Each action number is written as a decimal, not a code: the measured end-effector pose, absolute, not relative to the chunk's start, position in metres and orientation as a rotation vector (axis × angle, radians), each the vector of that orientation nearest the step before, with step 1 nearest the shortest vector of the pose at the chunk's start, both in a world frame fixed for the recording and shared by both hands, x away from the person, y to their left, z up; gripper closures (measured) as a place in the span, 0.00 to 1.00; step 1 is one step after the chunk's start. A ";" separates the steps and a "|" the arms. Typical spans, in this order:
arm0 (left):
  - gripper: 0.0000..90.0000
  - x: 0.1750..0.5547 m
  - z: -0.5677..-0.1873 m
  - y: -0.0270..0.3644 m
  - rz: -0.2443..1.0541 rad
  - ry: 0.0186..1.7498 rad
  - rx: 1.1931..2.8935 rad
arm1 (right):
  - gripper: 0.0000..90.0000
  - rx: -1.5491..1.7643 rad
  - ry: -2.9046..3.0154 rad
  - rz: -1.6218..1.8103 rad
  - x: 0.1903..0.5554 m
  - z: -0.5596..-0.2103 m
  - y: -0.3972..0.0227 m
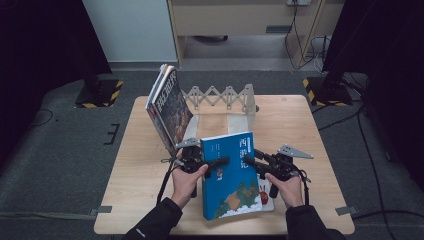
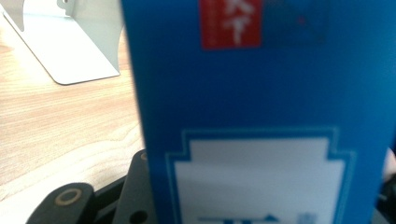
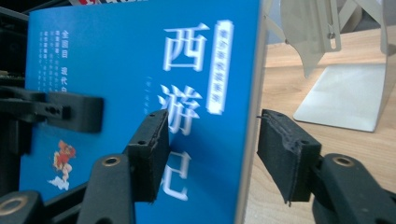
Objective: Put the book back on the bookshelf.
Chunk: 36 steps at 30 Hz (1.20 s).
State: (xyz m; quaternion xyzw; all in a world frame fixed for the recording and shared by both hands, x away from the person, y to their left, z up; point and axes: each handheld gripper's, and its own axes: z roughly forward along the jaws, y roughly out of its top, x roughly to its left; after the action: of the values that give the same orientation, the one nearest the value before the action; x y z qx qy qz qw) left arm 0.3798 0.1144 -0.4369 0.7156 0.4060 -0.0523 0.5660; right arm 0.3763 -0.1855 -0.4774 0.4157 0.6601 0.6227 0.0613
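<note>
Blue book (image 1: pixel 232 175): we grip its spine side with the left gripper (image 1: pixel 200 161); the right gripper (image 1: pixel 256 162) straddles the opposite edge, pads spread, not pinching. Shelving pending (two books (image 1: pixel 167 105) already lean in the expandable metal book rack (image 1: pixel 222 97)).

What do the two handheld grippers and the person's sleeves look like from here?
Both grippers, left gripper and right gripper, are black with two blocky jaws, brass-coloured pivot rivets and a grey three-cornered plate on top. A black cable trails from the left one. The sleeves are dark.
</note>
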 end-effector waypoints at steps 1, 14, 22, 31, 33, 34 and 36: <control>0.67 0.380 -0.435 0.116 -0.123 0.954 1.682 | 0.46 1.265 1.984 1.885 0.376 -0.478 -0.188; 0.67 0.371 -0.397 0.136 -0.042 0.902 1.671 | 0.42 1.312 1.980 1.658 0.377 -0.483 -0.212; 0.66 0.366 -0.375 0.155 0.085 0.899 1.669 | 0.37 1.333 2.044 1.410 0.379 -0.489 -0.221; 0.66 0.368 -0.359 0.180 0.178 0.949 1.619 | 0.31 1.360 2.124 1.119 0.384 -0.502 -0.235; 0.66 0.369 -0.354 0.185 0.199 0.955 1.609 | 0.31 1.375 2.132 1.067 0.384 -0.505 -0.237; 0.66 0.370 -0.352 0.187 0.212 0.959 1.604 | 0.31 1.384 2.134 1.048 0.384 -0.507 -0.238; 0.66 0.371 -0.350 0.190 0.232 0.969 1.602 | 0.30 1.413 2.145 1.016 0.385 -0.511 -0.241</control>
State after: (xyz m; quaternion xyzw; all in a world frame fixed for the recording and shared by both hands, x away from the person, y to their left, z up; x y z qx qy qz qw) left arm 0.3711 0.1897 -0.3497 0.6875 0.4158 0.0994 0.5869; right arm 0.3848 -0.2414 -0.5108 0.5025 0.7625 0.3614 0.1885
